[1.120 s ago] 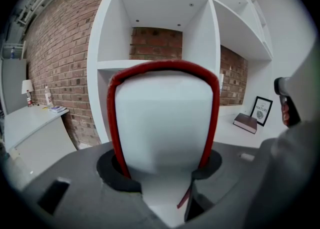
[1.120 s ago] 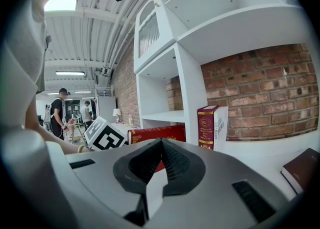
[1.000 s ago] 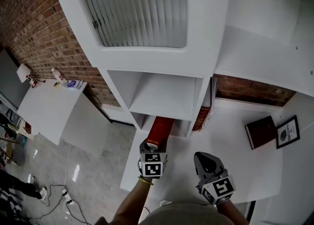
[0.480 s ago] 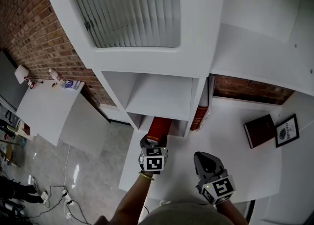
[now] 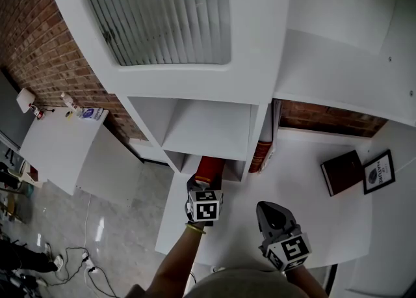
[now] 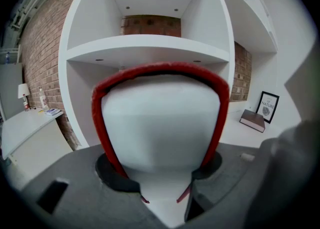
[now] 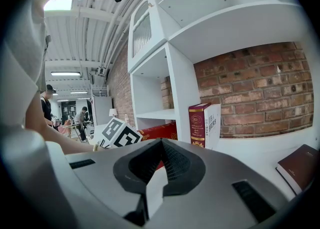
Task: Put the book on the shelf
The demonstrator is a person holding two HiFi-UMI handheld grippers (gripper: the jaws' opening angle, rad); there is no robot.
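Sliding the red book into the lower cubby, with the left gripper doing the carrying

The left gripper is clamping the red book by its near end, jaws standing fairly wide around its covers, and the far end appears to be entering the lower cubby of the white shelf. The right gripper is hanging over the desk, jaws together and holding nothing. Next, I judge, the book is needing a straight push inward, then a release. The upper cubby is sitting bare — a second red book is standing upright just outside the shelf's right wall.
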